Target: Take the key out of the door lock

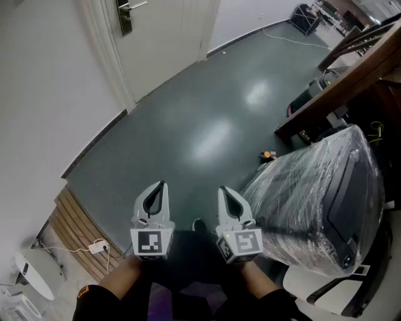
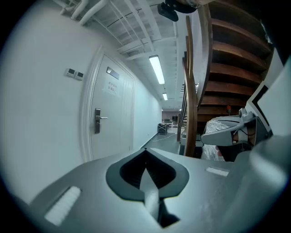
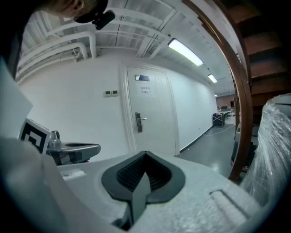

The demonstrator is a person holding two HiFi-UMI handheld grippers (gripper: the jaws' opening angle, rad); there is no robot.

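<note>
Head view: the left gripper [image 1: 157,187] and the right gripper [image 1: 225,191] hang side by side over the dark floor [image 1: 207,119], well apart from the door [image 1: 169,37] at the top edge. The key is too small to make out on the lock plate [image 1: 125,17].
Left gripper view: jaws together, nothing between them.
Right gripper view: jaws together and empty, with the lock plate [image 3: 138,122] well ahead.

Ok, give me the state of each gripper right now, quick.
Left gripper: closed, holding nothing.
Right gripper: closed, holding nothing.
</note>
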